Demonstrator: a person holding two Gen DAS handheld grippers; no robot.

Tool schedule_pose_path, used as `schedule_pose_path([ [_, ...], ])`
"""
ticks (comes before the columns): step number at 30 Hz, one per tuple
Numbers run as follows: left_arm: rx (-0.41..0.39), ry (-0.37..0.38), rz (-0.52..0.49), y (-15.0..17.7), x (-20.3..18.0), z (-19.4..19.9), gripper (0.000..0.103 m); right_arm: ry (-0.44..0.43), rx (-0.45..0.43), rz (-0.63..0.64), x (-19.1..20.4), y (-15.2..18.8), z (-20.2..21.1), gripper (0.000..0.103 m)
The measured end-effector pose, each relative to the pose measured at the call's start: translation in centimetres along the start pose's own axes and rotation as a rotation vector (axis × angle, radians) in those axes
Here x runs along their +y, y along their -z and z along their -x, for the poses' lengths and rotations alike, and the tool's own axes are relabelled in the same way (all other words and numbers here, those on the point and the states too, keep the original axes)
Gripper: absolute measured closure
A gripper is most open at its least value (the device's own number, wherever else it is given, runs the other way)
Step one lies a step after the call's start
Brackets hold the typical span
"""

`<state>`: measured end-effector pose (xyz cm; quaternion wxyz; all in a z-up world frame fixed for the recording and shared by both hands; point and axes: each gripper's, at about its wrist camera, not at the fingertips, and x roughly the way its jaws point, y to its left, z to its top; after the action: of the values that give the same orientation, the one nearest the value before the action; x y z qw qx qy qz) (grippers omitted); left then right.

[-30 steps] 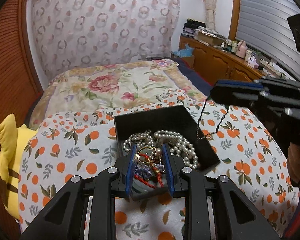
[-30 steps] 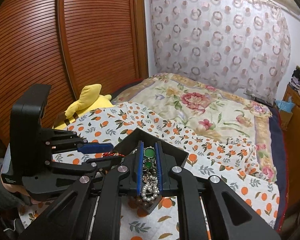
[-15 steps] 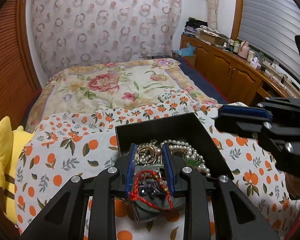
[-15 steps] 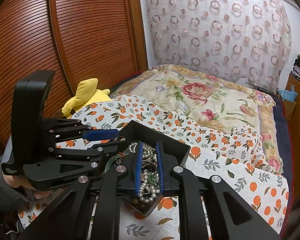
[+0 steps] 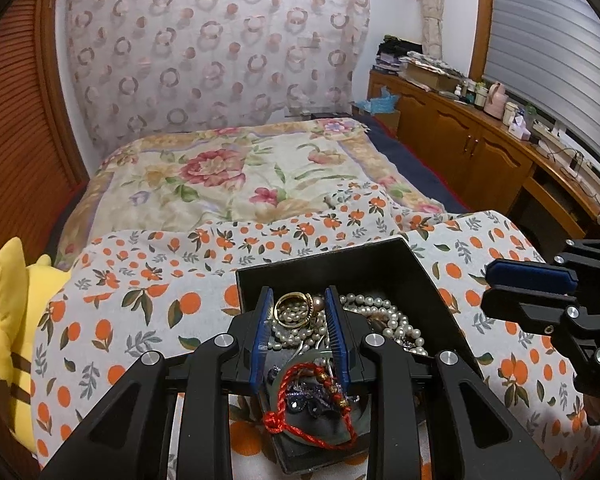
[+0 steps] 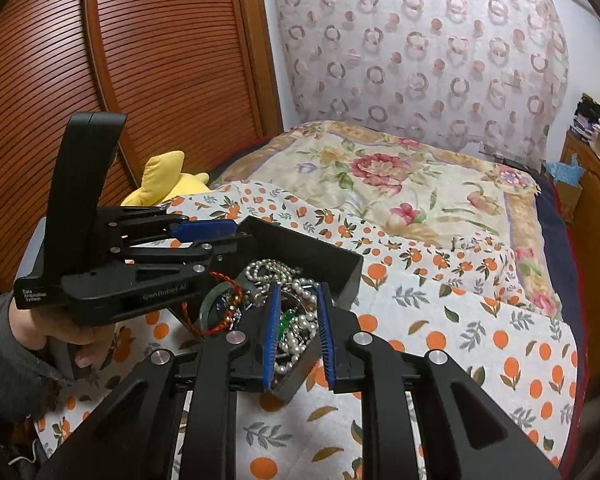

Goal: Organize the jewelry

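Your left gripper [image 5: 300, 336] hangs over the near end of the black box [image 5: 340, 264], its jaws opening, with the red cord bracelet [image 5: 304, 412] and a grey disc lying loose between them, nothing pinched. Let the cord drop clear before you pull away. Your right gripper [image 6: 298, 334] stands narrowly parted over the pearl strands [image 6: 296, 336] at the box's near corner, gripping nothing that shows. Farther in, the box holds a gold ring [image 5: 292, 308] and more pearls, tangled. The box sits on the orange-print cloth [image 5: 140, 312] on the bed.
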<state>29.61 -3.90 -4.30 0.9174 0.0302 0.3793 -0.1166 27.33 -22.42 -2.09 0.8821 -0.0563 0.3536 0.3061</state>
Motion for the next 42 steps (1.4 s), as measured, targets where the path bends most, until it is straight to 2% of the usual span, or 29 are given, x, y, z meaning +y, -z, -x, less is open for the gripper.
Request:
schedule_pose_path([
  [1,-0.001,-0.002,0.001,0.1,0.0,0.1,0.063,0.003,-0.001,-0.003,0.0,0.1,0.2,0.083],
  [2,-0.006,-0.006,0.002,0.1,-0.1,0.2,0.058,0.007,-0.002,-0.005,0.0,0.3,0.3,0.083],
  [5,-0.014,-0.012,0.006,0.5,-0.2,0.8,0.054,0.019,-0.004,-0.013,0.0,1.0,0.8,0.083],
  [9,-0.024,-0.029,0.004,0.9,-0.5,1.9,0.04,0.034,-0.016,-0.029,0.1,1.9,1.9,0.083],
  [11,-0.036,-0.035,0.004,1.4,-0.7,2.9,0.036,0.042,-0.024,-0.037,0.2,2.5,2.5,0.082],
  [13,-0.046,-0.047,0.004,2.0,-1.0,3.9,0.027,0.051,-0.033,-0.045,0.4,3.0,3.1,0.078],
  [19,-0.066,-0.088,0.007,4.0,-1.5,6.6,0.013,0.086,-0.073,-0.073,1.4,5.1,5.0,0.054],
  [24,-0.08,-0.111,0.019,6.2,-2.0,9.1,0.008,0.105,-0.102,-0.085,2.6,6.5,6.4,0.032],
  [27,-0.084,-0.12,0.031,7.4,-2.2,10.3,0.008,0.137,-0.119,-0.089,3.3,7.3,7.3,0.017],
  [30,-0.102,-0.139,0.043,8.8,-2.3,11.8,0.008,0.167,-0.145,-0.105,4.0,8.1,8.3,0.008],
  [34,-0.134,-0.149,0.06,10.3,-2.6,14.0,0.008,0.204,-0.193,-0.118,4.7,8.9,10.2,0.003],
  [42,-0.174,-0.17,0.06,12.6,-3.5,17.3,0.008,0.266,-0.277,-0.156,6.4,10.8,14.2,0.003],
])
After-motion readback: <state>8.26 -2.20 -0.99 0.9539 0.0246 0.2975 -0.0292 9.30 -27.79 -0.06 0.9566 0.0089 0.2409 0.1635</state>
